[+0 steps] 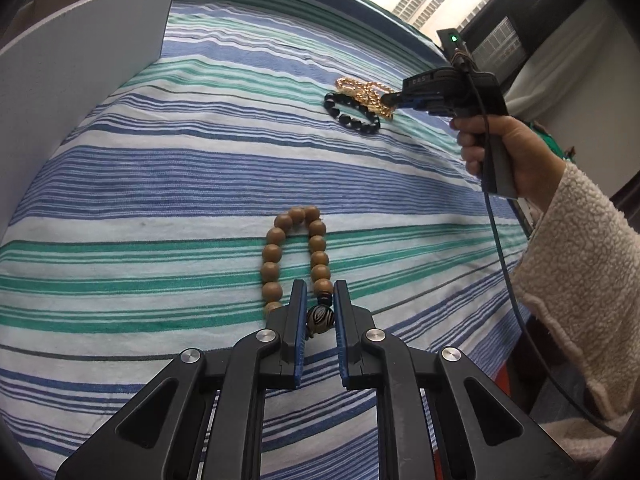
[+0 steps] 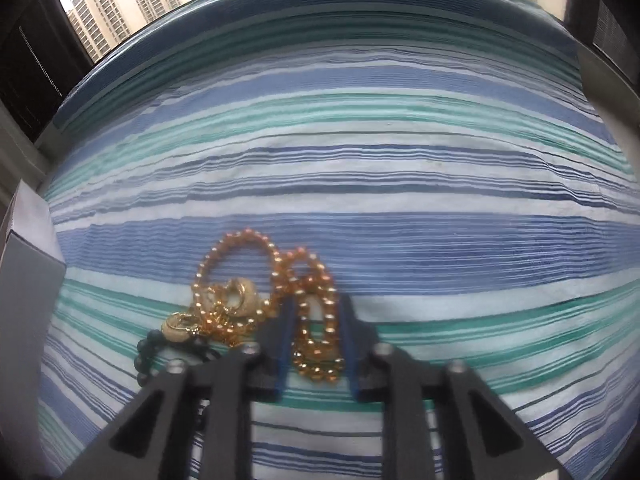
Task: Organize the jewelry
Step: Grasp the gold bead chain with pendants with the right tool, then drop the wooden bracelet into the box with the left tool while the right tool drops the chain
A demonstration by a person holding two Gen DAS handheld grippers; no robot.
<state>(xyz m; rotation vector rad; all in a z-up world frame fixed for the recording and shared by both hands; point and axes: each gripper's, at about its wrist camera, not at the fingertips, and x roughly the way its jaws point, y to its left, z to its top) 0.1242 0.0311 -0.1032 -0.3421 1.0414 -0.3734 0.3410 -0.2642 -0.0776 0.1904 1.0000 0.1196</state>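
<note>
1. The left gripper (image 1: 320,292) is down low over the striped bedsheet (image 1: 180,184), its blue-edged fingers (image 1: 299,320) parted by a narrow gap.
2. Between those fingers sits the knot end of the brown wooden bead bracelet (image 1: 296,248): a dark patterned bead (image 1: 320,319) fills the gap, close to both pads, though I can't tell whether they actually press it.
3. The rest of that bracelet loops away from the gripper, lying flat on the sheet in a long narrow arch.
4. Over at the far side, the right gripper (image 2: 316,320) is down on the little heap of jewelry, the person's hand (image 1: 504,152) wrapped round its handle.
5. From its own camera, its fingers (image 2: 348,332) stand moderately spread, straddling a loop of the gold bead chain (image 2: 316,320); the loop lies between them, loose rather than pinched.
6. That chain runs on in a second, rounder loop beyond the fingertips, tangled with small gold hoop earrings (image 2: 236,296) to the left.
7. A black bead bracelet (image 1: 352,114) lies touching the gold pile, partly beneath it.
8. A gray box (image 1: 80,60) stands at the left edge of the bed, well apart from both piles.
</note>
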